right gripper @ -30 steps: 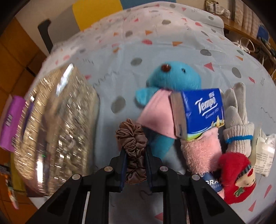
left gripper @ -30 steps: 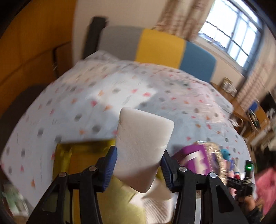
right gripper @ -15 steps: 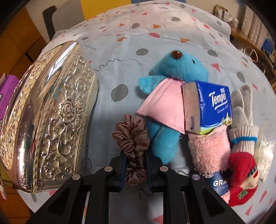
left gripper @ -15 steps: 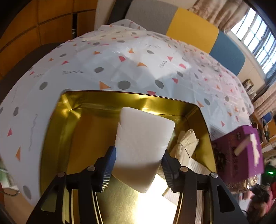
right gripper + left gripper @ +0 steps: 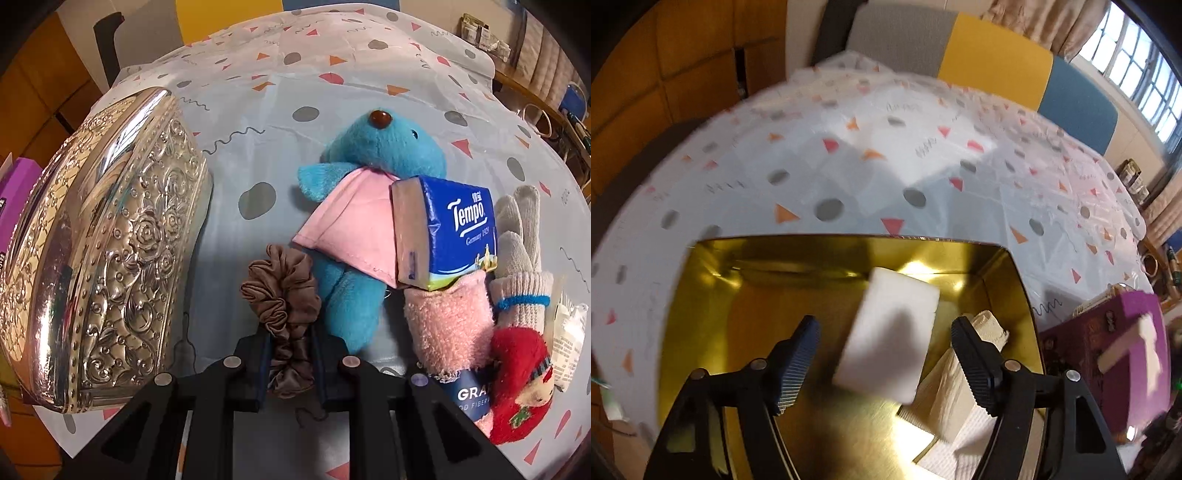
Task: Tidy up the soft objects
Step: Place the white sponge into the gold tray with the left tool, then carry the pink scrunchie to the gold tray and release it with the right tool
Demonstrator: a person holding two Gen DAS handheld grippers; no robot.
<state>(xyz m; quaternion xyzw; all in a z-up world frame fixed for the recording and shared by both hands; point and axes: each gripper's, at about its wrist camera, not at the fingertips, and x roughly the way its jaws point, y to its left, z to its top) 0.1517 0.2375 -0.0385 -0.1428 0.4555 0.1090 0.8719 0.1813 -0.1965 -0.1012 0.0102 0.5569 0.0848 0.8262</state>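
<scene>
Sponge sits loose and blurred between my left tongs, whose jaws are spread wide and touch nothing; it is over the open gold tin, just ahead of me, beside the folded cloths on the right. I judge it is dropping, and it could land on edge against those cloths and stand proud of the rim, or bounce off them.

My right tongs are closed tight on the brown scrunchie, most of which bunches ahead of the tips. With so little fabric pinched, it may slide out when lifted. The teddy lies touching it on the right, so a careless lift could drag that. The embossed lid on my left crowds the swing toward the tin.
</scene>
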